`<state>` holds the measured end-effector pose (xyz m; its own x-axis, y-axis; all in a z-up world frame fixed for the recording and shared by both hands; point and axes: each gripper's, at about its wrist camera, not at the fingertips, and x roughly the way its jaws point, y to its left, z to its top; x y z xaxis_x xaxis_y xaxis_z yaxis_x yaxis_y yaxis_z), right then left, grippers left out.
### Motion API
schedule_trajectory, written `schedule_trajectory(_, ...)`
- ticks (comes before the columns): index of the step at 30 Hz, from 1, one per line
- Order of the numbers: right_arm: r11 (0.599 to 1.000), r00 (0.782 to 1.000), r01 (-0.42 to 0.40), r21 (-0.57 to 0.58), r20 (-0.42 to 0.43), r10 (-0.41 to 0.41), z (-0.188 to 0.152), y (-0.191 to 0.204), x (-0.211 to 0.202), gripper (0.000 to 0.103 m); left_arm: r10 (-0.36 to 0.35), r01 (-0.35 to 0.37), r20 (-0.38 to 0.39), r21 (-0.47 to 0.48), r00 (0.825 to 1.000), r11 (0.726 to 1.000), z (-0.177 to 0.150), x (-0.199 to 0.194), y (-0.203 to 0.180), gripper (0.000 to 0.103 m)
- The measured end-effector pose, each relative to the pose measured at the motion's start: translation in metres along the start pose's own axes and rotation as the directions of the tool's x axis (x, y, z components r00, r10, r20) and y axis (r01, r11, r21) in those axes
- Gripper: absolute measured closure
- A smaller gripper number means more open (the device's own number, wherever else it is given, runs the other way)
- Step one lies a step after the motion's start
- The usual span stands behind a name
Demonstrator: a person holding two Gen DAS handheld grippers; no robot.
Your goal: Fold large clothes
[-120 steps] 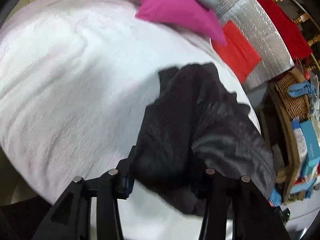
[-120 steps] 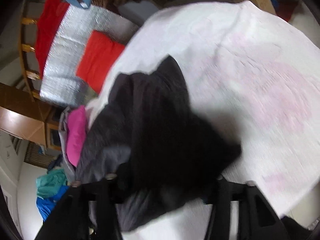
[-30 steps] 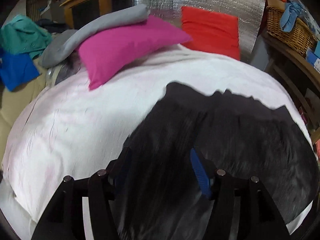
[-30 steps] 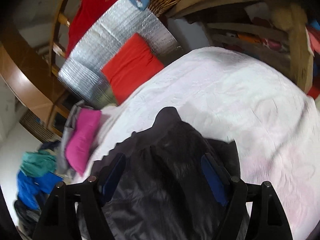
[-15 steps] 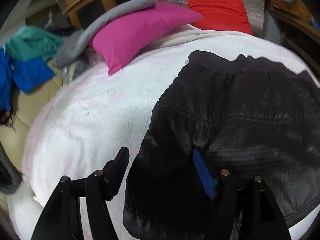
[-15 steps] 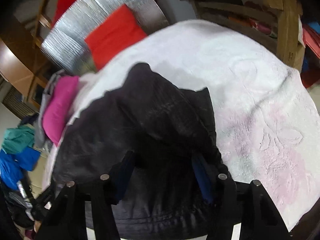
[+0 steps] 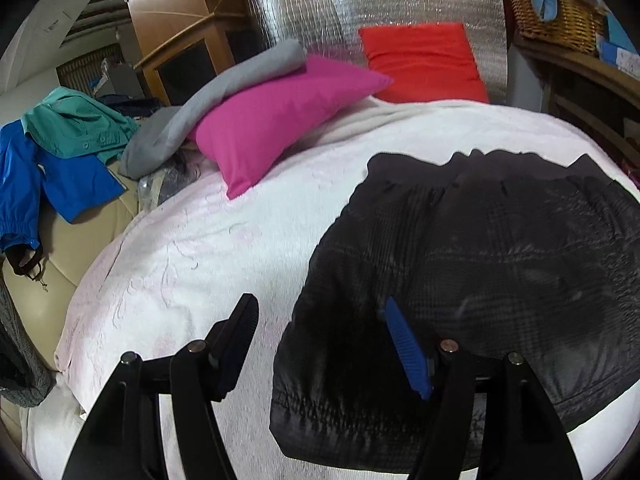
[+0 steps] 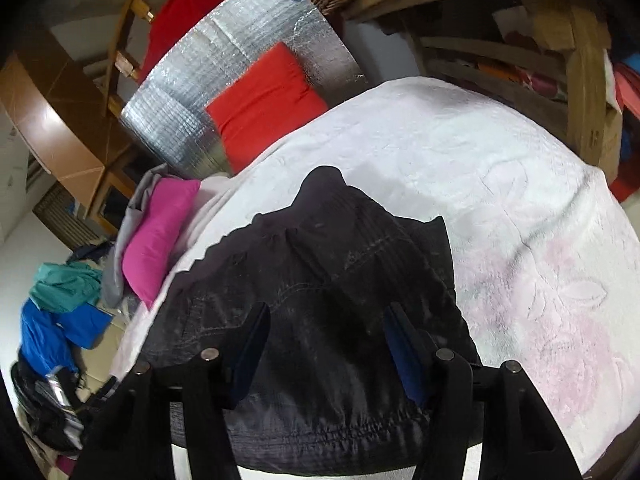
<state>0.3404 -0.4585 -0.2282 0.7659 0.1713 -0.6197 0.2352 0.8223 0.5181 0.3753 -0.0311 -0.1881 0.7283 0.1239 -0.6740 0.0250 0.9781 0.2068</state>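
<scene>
Black quilted jacket lies flat on bed, spread wide, hem at 6 o'clock. Collar end points to 12 o'clock. Fabric slightly shiny, stitched in rows.

Black jacket's right side cut off by the frame edge

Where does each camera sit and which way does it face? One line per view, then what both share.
Left wrist: on the left gripper, above the black jacket's left edge, facing the pink pillow; open fingers show.
Right wrist: on the right gripper, over the jacket's hem, tilted; open fingers show.
Shared: jacket, pink pillow, red cushion.
</scene>
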Motion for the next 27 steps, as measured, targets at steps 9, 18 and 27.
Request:
schedule_trajectory(9, 0.994, 0.984, 0.078, 0.072, -0.165, -0.065, -0.006, -0.019, 0.049, 0.054, -0.008, 0.008, 0.017, 0.014, 1.0, 1.0, 0.003, -0.002, -0.005, 0.036)
schedule_trajectory(18, 0.995, 0.981, 0.084, 0.046, -0.177, -0.075, -0.008, -0.024, 0.057, 0.054, 0.0, 0.0, -0.003, 0.038, 1.0, 0.999, 0.0, 0.006, -0.005, 0.036)
schedule_trajectory(27, 0.981, 0.996, -0.063, 0.183, -0.051, 0.073, 0.011, -0.05, 0.004, 0.028, -0.143, 0.13, -0.097, -0.134, 0.985, 0.982, 0.008, 0.036, 0.053, 0.03)
